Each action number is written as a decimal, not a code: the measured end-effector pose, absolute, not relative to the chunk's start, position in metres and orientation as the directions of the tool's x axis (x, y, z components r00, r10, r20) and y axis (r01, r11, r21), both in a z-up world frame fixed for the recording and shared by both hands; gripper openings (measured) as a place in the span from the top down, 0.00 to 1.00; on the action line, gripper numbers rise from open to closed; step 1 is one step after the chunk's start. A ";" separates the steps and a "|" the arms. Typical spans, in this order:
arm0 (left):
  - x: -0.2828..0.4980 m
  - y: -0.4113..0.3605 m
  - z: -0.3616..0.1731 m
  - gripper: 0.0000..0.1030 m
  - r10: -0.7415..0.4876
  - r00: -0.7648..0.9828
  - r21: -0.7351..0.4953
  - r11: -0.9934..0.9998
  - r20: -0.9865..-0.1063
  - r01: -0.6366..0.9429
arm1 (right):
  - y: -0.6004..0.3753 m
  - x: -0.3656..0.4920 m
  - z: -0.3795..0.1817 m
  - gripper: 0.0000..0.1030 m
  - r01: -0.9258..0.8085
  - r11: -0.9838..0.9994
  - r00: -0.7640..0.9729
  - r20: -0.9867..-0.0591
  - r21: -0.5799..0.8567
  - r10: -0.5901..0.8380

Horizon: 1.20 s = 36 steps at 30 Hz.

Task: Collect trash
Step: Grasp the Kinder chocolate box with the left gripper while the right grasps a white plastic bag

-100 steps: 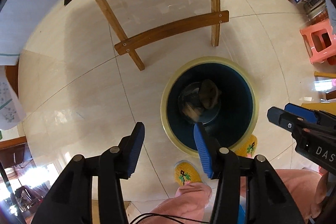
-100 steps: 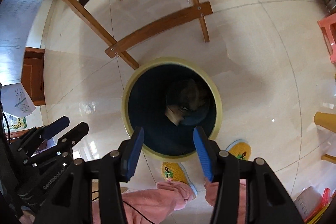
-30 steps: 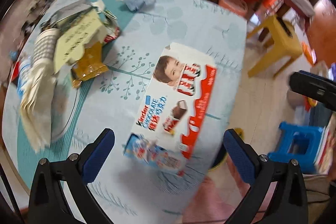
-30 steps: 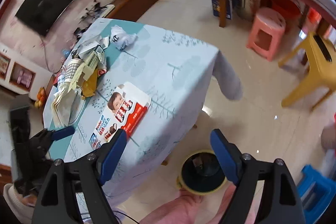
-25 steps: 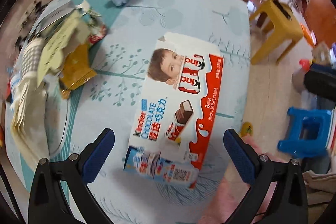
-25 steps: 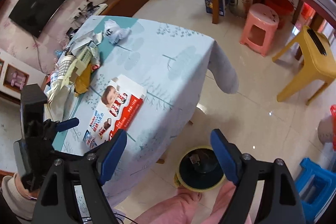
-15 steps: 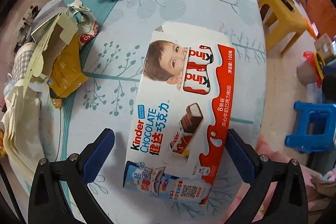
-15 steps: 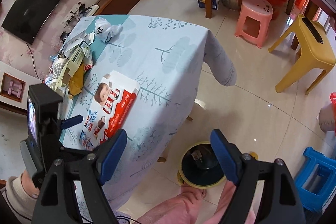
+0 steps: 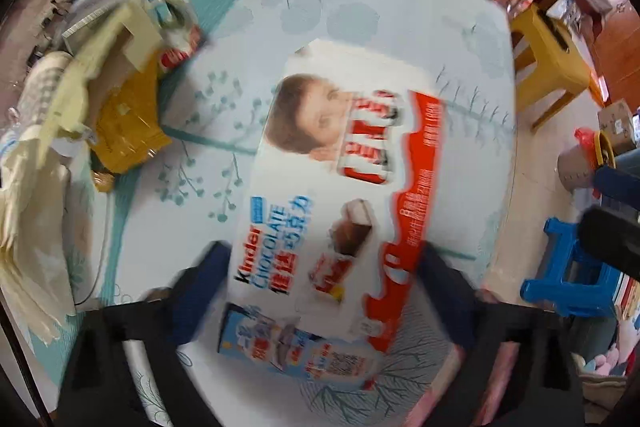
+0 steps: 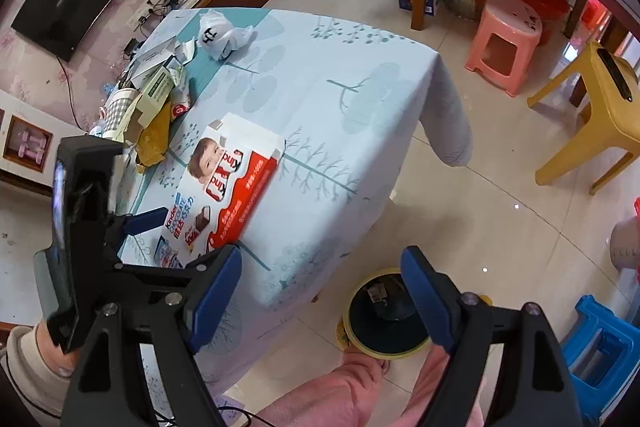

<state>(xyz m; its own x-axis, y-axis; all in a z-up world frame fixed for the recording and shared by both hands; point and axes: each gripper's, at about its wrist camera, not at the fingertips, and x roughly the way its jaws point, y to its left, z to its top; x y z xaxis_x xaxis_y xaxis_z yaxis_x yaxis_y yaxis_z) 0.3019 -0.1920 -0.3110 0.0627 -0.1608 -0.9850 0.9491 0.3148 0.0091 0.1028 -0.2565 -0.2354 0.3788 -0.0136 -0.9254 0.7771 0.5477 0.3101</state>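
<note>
A flat red and white Kinder chocolate box [image 9: 340, 195] lies on the light blue tablecloth [image 9: 400, 27]. My left gripper [image 9: 324, 291] is open, its blue fingers either side of the box's near end, just above it. The view is blurred. The box [image 10: 224, 195] also shows in the right wrist view, with the left gripper [image 10: 172, 235] at its near end. My right gripper [image 10: 320, 291] is open and empty, high above the table edge and the dark trash bin [image 10: 384, 311] with a yellow rim on the floor.
A white plastic bag [image 10: 220, 35] lies at the table's far end. Yellow wrappers and papers [image 9: 100, 99] are piled at the left. Pink [image 10: 504, 43], yellow [image 10: 592, 115] and blue [image 10: 600, 343] stools stand on the tiled floor at the right.
Both grippers rose from over the bin to the table. In the last second my left gripper has closed in on the Kinder box and now straddles its near end.
</note>
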 end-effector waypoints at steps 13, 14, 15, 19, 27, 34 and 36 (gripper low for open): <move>0.316 -0.134 -0.279 0.15 -0.222 0.055 -0.048 0.436 -0.974 0.899 | -0.257 0.148 -0.221 0.24 0.703 0.650 0.399 -0.917 0.291 -0.021; 0.317 -0.129 -0.274 0.15 -0.229 0.056 -0.054 0.444 -0.972 0.895 | -0.258 0.154 -0.218 0.26 0.688 0.662 0.410 -0.912 0.297 -0.017; 0.319 -0.123 -0.267 0.15 -0.241 0.058 -0.060 0.455 -0.969 0.889 | -0.260 0.159 -0.215 0.31 0.678 0.670 0.417 -0.909 0.303 -0.011; 0.331 -0.103 -0.239 0.15 -0.291 0.090 -0.075 0.507 -0.952 0.858 | -0.274 0.188 -0.204 0.38 0.639 0.706 0.442 -0.897 0.304 -0.014; 0.376 -0.085 -0.194 0.15 -0.335 0.231 -0.051 0.658 -0.914 0.751 | -0.317 0.253 -0.201 0.38 0.612 0.738 0.464 -0.885 0.284 -0.044; 0.416 -0.075 -0.178 0.15 -0.282 0.375 0.028 0.766 -0.883 0.643 | -0.351 0.304 -0.217 0.38 0.618 0.747 0.450 -0.890 0.245 -0.080; 0.427 -0.073 -0.176 0.15 -0.267 0.394 0.031 0.794 -0.880 0.607 | -0.356 0.314 -0.223 0.38 0.615 0.750 0.446 -0.892 0.245 -0.074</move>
<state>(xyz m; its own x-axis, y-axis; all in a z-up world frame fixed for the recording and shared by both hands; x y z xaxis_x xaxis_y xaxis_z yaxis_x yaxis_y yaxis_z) 0.4271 -0.0728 -0.1762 0.3936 -0.2668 -0.8797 0.6068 0.7943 0.0305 0.3142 -0.3561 -0.2230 0.4455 -0.0740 -0.8922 0.6147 0.7499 0.2447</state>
